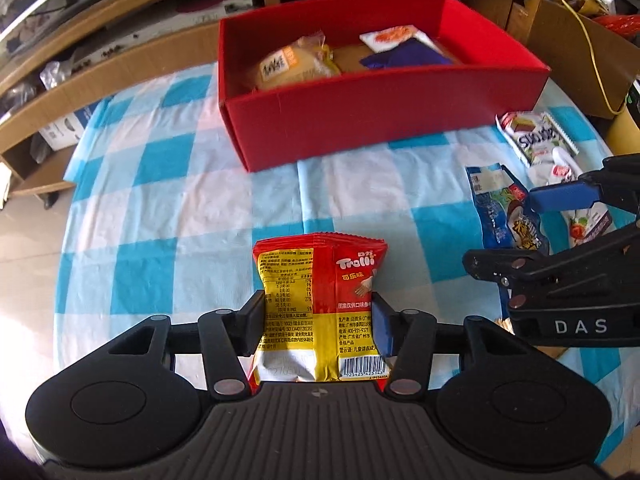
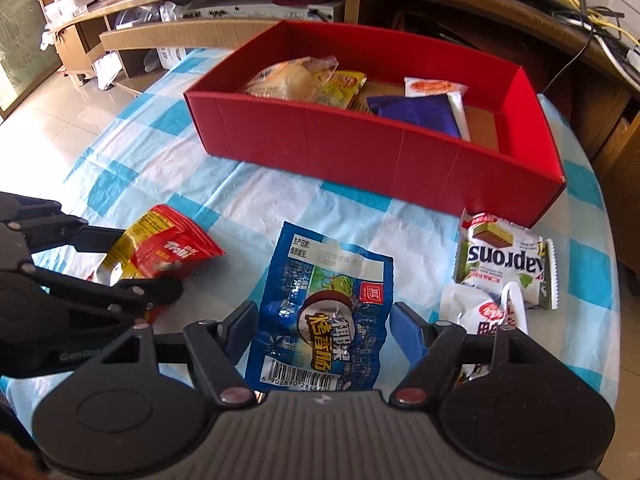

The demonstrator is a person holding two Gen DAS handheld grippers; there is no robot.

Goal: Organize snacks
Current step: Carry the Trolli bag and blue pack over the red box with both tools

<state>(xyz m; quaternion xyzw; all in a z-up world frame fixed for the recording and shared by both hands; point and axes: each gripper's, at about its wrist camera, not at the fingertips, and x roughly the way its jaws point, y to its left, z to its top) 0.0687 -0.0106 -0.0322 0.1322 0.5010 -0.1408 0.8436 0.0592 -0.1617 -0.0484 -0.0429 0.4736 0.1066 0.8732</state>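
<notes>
My left gripper (image 1: pixel 320 320) is shut on a red and yellow Trolli packet (image 1: pixel 320 300), held above the checked cloth; it also shows in the right wrist view (image 2: pixel 160 248). My right gripper (image 2: pixel 324 328) is open, its fingers either side of a blue coconut-snack packet (image 2: pixel 320 312) that lies flat on the cloth. The red box (image 1: pixel 380 120) stands at the back and holds a bread packet (image 1: pixel 288 64), a purple packet (image 1: pixel 408 56) and a white packet (image 1: pixel 392 38).
A green and white wafer packet (image 2: pixel 504 264) and a white sachet (image 2: pixel 484 312) lie right of the blue packet. The blue and white checked cloth (image 1: pixel 160 208) covers the table. Wooden shelving (image 2: pixel 240 28) with clutter and cables stands behind the box.
</notes>
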